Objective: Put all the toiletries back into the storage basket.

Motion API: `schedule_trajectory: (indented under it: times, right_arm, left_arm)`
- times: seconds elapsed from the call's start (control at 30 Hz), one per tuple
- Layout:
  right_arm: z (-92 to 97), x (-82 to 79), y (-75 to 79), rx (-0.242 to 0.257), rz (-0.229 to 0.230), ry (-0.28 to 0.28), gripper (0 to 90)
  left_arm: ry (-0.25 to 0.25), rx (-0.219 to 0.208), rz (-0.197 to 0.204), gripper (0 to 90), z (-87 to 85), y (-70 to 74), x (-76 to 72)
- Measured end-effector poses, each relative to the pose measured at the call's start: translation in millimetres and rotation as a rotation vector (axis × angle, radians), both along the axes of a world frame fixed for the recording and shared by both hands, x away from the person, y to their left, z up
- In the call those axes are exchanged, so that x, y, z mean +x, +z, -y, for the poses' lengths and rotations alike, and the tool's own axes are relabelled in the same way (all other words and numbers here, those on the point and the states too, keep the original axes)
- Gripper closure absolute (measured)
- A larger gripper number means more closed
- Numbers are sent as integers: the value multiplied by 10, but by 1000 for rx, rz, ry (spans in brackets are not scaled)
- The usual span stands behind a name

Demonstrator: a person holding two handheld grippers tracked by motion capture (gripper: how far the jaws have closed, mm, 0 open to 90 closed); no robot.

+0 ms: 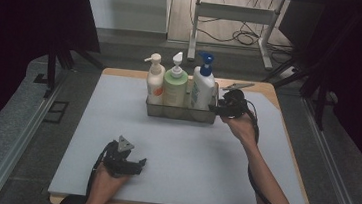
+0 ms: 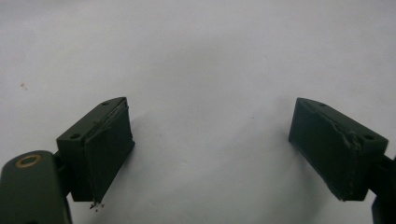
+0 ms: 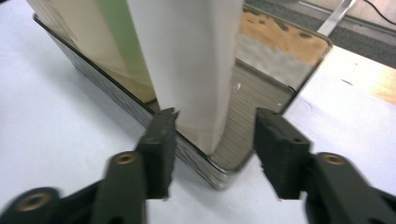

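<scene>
While your right claw [image 1: 217, 108] sits at the right end of the clear rectangular plastic bin [image 1: 180, 113], its jaws stand partly open and straddle that end's corner: one jaw outside the long near wall, the other off the short end wall. No pad presses on anything I can see, so nothing is gripped. Between the jaws, just ahead in the right claw view, stands the white pump bottle with the blue head [image 1: 203, 84], inside the bin at the claw's end. Beyond it, farther from the claw, come the pale green pump bottle [image 1: 175, 84] and then the cream pump bottle with orange print [image 1: 155, 79], all upright in one row. Your left claw [image 1: 135, 165] is well apart from the bin, low over the bare grey mat [image 1: 188, 158] on the counter [image 1: 266, 87], jaws wide open, holding nothing.
</scene>
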State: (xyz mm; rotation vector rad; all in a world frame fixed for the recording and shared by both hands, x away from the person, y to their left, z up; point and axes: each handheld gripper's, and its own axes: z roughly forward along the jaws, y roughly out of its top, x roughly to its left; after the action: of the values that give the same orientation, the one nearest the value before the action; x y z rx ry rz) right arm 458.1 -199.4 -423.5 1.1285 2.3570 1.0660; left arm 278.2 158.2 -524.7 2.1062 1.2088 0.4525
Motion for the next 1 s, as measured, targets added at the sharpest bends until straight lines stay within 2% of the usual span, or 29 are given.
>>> schedule_trajectory:
  times: [0.17, 0.3, 0.7, 1.0]
  right_arm:
    - [57, 15, -11, -13, 0, -16, 763]
    - [42, 50, -24, -17, 6, -26, 895]
    - [-73, 248, -116, -41, -19, -77, 900]
    - [-98, 345, -198, -38, -40, -77, 899]
  left_arm:
    - [0, 0, 0, 129, 0, 0, 0]
    - [0, 0, 0, 129, 0, 0, 0]
    - [-1, 2, 0, 129, -2, 0, 0]
    - [-1, 2, 0, 129, -2, 0, 1]
